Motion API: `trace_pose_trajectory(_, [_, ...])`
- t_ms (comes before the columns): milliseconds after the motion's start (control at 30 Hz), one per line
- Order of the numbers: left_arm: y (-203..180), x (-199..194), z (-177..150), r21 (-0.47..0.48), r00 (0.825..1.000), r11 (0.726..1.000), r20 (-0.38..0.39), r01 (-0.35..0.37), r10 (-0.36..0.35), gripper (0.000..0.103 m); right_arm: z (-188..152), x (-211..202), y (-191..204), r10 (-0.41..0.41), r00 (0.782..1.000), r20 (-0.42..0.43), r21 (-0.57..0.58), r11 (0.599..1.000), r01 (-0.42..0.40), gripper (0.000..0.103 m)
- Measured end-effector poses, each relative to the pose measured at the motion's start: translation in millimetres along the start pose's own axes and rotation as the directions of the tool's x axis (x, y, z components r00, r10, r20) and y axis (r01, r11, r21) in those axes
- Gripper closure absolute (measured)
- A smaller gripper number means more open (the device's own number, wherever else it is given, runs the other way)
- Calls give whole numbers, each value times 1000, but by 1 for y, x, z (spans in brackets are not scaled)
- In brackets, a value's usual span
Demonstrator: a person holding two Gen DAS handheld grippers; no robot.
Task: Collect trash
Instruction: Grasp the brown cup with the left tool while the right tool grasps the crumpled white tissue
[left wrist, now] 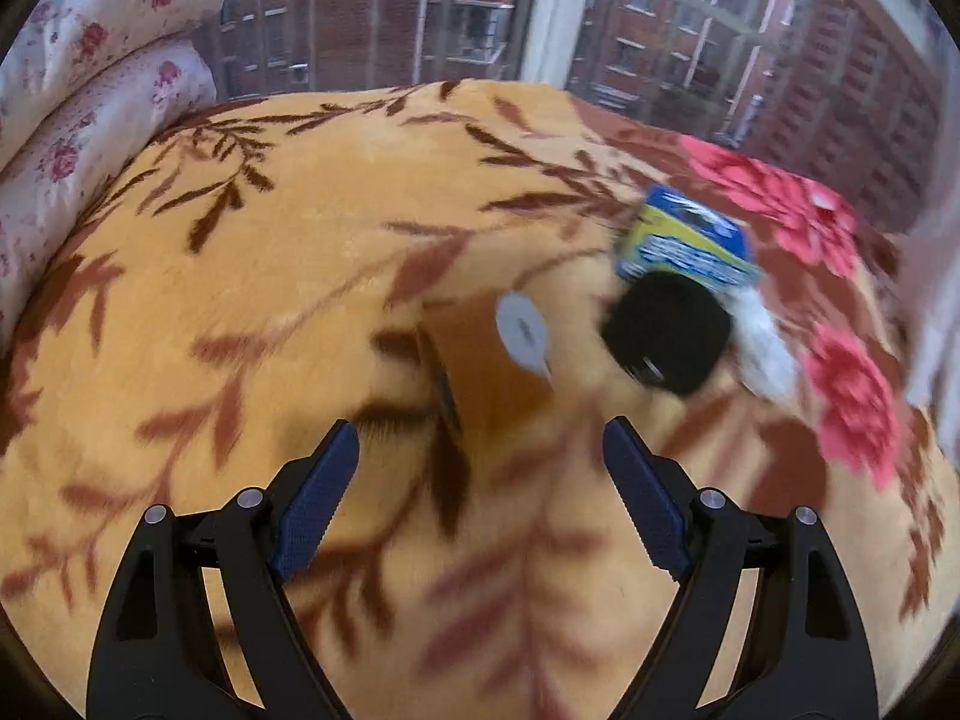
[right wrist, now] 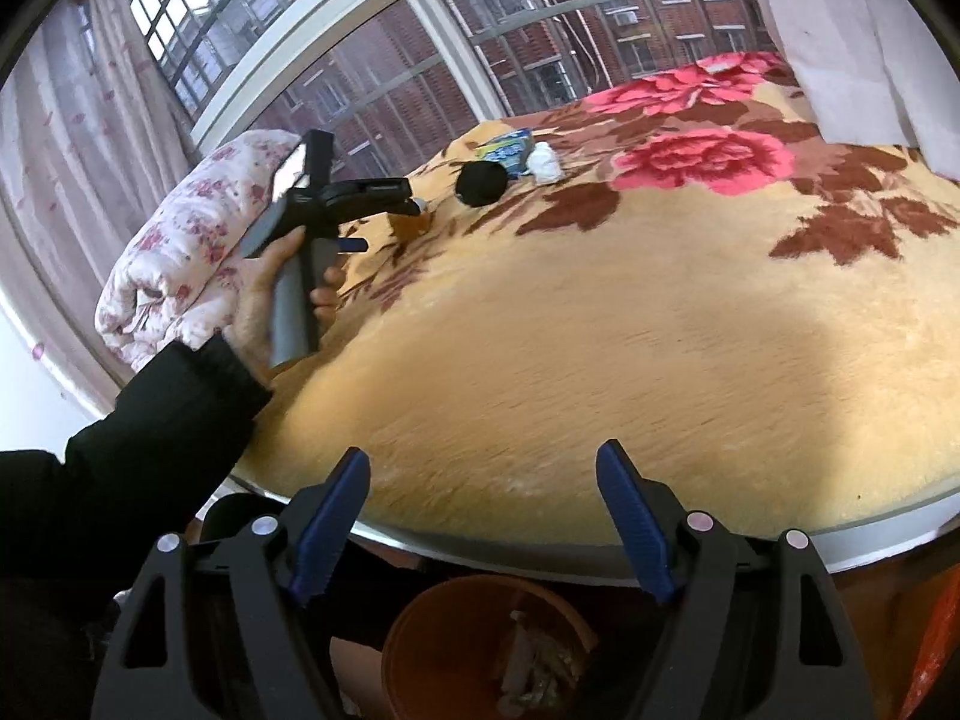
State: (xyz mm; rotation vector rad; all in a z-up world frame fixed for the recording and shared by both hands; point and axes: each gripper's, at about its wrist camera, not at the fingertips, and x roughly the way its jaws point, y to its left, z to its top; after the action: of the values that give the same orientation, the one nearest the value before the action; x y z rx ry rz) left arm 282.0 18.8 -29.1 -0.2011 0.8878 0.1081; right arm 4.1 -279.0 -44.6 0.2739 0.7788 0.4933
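Several bits of trash lie together on the orange flowered blanket point(left wrist: 300, 276): a blue and yellow packet point(left wrist: 684, 240), a round black object point(left wrist: 666, 333), a crumpled white tissue point(left wrist: 762, 336) and a small brown bottle point(left wrist: 480, 360) with a white cap. My left gripper point(left wrist: 480, 426) hovers open just short of the bottle, with nothing between its fingers. The right wrist view shows the same pile far off: the packet point(right wrist: 507, 150), the black object point(right wrist: 482, 183) and the tissue point(right wrist: 545, 163). My right gripper point(right wrist: 483, 453) is open and empty over the bed's near edge, above an orange bin point(right wrist: 414, 606).
A folded flowered quilt point(left wrist: 90, 90) point(right wrist: 180, 252) lies at the left of the bed, under a barred window. A pale curtain point(right wrist: 840, 30) hangs at the right. A hand point(right wrist: 264, 300) in a black sleeve point(right wrist: 120, 450) holds the left gripper point(right wrist: 393, 228). The bin contains scraps.
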Motion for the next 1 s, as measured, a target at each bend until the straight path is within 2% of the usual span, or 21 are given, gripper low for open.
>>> trace_pose_trajectory(100, [-1,25,11,-16,998,998,-13,-55,55,22,1,2,-8,-11,1000,-4,16,1000,11,26])
trace_pose_trajectory(233, [-3,41,21,-14,996,996,6,-86,86,22,2,4,-14,-15,1000,-11,26,1000,16,26])
trace_pose_trajectory(300, [-5,46,23,1,994,994,6,-110,110,42,3,4,-15,-16,1000,-12,30,999,16,26])
trace_pose_trajectory(333, [-5,48,23,9,994,994,5,-107,107,45,4,4,-14,-13,1000,-12,33,999,14,26])
trace_pose_trajectory(400, [-3,45,21,7,997,997,17,-78,78,59,8,5,-12,-12,1000,-8,29,1000,12,26])
trace_pose_trajectory(500, [-2,39,18,13,998,998,11,-55,55,70,16,3,-7,-19,1000,3,6,1000,19,26])
trace_pose_trajectory(633, [5,6,-4,19,999,999,-39,39,-38,72,43,5,1,-49,999,20,-67,996,50,25])
trace_pose_trajectory(700, [6,-12,-20,53,997,997,-45,61,-59,72,61,13,4,-48,999,23,-109,993,51,23])
trace_pose_trajectory(800, [12,-44,-59,121,997,990,-56,66,-60,72,95,36,3,-76,996,38,-160,984,81,23])
trace_pose_trajectory(900, [18,-55,-88,146,997,988,-65,55,-46,72,136,71,0,-109,993,53,-194,974,117,23])
trace_pose_trajectory(1000, [18,-56,-105,175,1000,984,-18,28,-25,72,174,108,-2,-134,989,63,-227,963,145,23])
